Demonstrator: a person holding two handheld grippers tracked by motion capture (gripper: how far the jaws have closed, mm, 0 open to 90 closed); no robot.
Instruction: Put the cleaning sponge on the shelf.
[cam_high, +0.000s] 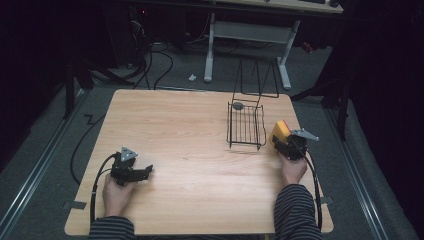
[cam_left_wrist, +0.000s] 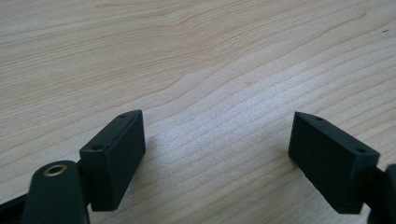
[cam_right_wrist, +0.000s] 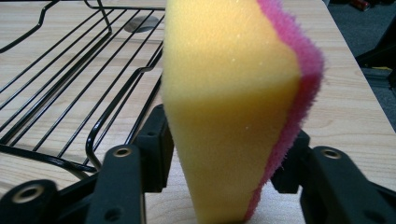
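Observation:
A yellow sponge (cam_right_wrist: 229, 107) with a pink scouring side stands on edge between the jaws of my right gripper (cam_right_wrist: 229, 168), squeezed narrow where the pads press it. In the high view the sponge (cam_high: 279, 131) sits just right of the black wire basket (cam_high: 246, 125), with the right gripper (cam_high: 286, 145) shut on it near the table's right edge. My left gripper (cam_high: 142, 172) rests low over the wooden table (cam_high: 190, 150) at the front left. Its jaws stand wide apart with bare wood between them (cam_left_wrist: 217, 144).
The wire basket (cam_right_wrist: 70, 79) lies left of the sponge in the right gripper view, with a small grey disc (cam_high: 238, 106) at its far end. A tall wire handle (cam_high: 257, 80) rises behind it. The table's right edge (cam_high: 310, 160) runs close by the right hand.

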